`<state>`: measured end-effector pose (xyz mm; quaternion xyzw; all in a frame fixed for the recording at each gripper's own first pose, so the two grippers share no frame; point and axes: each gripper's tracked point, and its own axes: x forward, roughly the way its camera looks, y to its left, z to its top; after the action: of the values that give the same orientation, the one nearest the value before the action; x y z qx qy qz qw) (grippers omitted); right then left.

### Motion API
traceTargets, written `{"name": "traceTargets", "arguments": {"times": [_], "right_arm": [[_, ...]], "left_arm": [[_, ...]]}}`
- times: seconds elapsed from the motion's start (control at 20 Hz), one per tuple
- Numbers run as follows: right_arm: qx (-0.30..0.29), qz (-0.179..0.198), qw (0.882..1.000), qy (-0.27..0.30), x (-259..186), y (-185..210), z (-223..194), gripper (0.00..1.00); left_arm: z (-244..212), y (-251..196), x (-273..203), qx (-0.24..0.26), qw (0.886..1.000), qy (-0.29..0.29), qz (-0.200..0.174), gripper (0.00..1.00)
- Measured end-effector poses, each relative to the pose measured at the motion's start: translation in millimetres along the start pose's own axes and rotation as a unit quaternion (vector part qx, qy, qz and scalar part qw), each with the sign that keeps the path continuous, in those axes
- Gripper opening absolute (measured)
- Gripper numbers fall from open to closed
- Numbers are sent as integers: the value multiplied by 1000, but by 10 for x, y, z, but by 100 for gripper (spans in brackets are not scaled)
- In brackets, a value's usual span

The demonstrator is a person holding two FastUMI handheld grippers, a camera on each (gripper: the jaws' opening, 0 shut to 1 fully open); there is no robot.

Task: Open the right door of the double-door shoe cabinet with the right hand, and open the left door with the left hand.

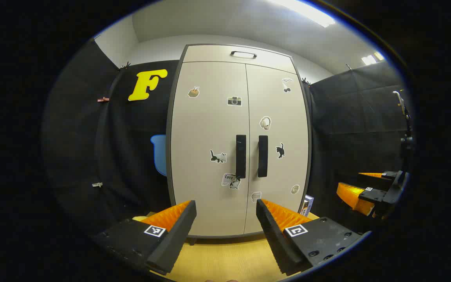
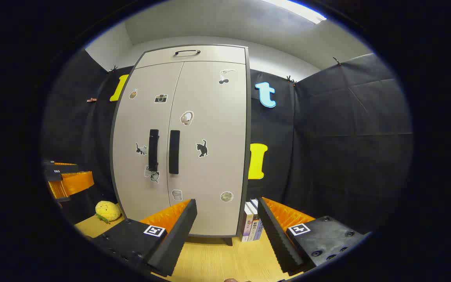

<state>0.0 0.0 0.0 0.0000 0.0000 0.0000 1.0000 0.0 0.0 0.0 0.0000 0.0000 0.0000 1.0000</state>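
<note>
A tall beige double-door shoe cabinet (image 1: 210, 129) (image 2: 213, 156) stands ahead on a wooden surface, both doors shut and dotted with stickers. Two black vertical handles sit side by side at the centre seam: the left door handle (image 1: 241, 156) (image 2: 153, 149) and the right door handle (image 1: 263, 156) (image 2: 174, 151). My left gripper (image 1: 225, 213) is open, well short of the doors, fingers spread below the handles. My right gripper (image 2: 226, 211) is open too, aimed at the cabinet's lower right. Each gripper appears at the edge of the other's view: the right gripper (image 1: 370, 188), the left gripper (image 2: 67, 178).
A few books (image 2: 251, 223) stand against the cabinet's right side. A yellow plush toy (image 2: 108, 210) lies on the wooden surface (image 2: 217, 258) left of the cabinet. Black cloth walls close in both sides. A drawer with a black handle (image 1: 243, 54) tops the cabinet.
</note>
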Motion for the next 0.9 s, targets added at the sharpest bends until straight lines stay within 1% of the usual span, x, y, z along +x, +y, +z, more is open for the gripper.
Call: {"name": "traceTargets", "arguments": {"times": [0.1,0.25,0.4,0.9], "right_arm": [[6,7,1000,0,-7,18,2,98],[-6,6,1000,8,29,-12,-100,98],[-4,8,1000,15,19,-10,-138,98],[3,19,1000,20,163,148,-20,98]], "left_arm": [[1,16,-3,-2,1000,1,3,95],[-5,60,-11,-5,1000,1,10,95],[-1,102,-26,-8,1000,2,18,95],[-13,214,-63,-19,999,5,32,95]]}}
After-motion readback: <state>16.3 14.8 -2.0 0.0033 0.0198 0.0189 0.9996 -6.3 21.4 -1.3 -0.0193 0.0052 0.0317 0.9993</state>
